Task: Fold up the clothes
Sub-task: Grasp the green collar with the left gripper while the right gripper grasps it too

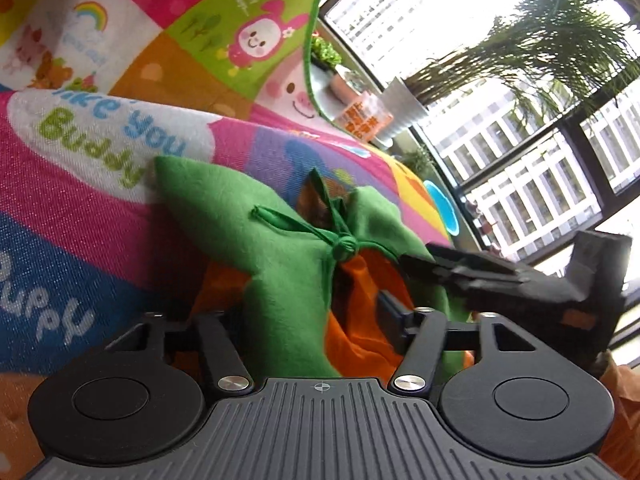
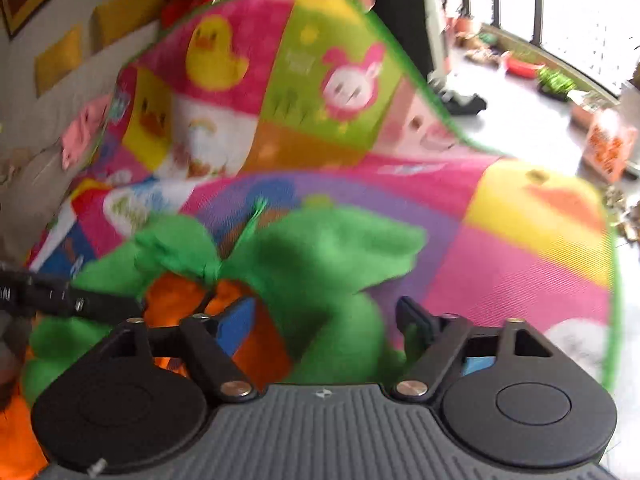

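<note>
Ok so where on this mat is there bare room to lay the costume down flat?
Free: the pink and yellow squares of the mat right of the green and orange costume, out to its green edge. Crowded: near the tied collar, where the left gripper and right gripper work.

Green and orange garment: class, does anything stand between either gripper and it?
Nothing visible does. The garment fills the space between the left gripper's open fingers, and it also bunches between the right gripper's fingers. It lies on the colourful play mat.
</note>
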